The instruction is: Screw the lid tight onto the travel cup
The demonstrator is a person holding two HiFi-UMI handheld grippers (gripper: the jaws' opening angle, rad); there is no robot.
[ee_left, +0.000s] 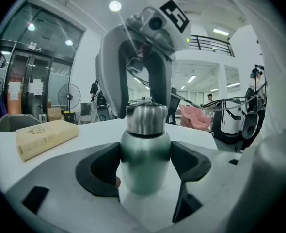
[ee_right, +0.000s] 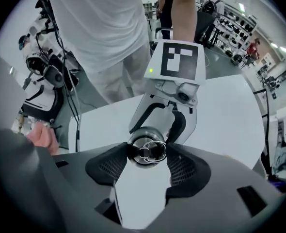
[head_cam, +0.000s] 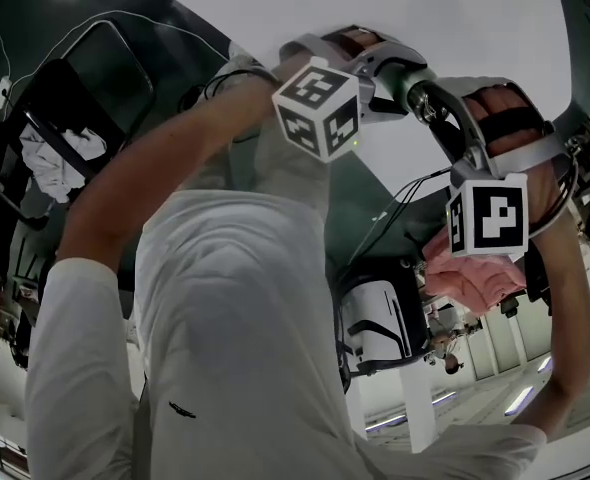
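The travel cup [ee_left: 145, 166] has a green body and a steel lid [ee_left: 145, 119], and it stands upright on the white table [ee_left: 85, 135]. My left gripper [ee_left: 145, 165] is shut on the green body, with its black pads pressed against both sides. From above, my right gripper [ee_right: 147, 154] is shut on the lid [ee_right: 147, 151], whose top ring faces the camera. In the head view the cup [head_cam: 418, 90] shows as a dark shape between the left gripper [head_cam: 380, 73] and the right gripper [head_cam: 447, 110]. The cup's base is hidden.
A tan book-like block [ee_left: 46, 137] lies on the table to the left of the cup. A pink cloth [ee_left: 194, 116] hangs off a chair beyond the table. Past the table edge are chairs, cables and other equipment [head_cam: 375, 328].
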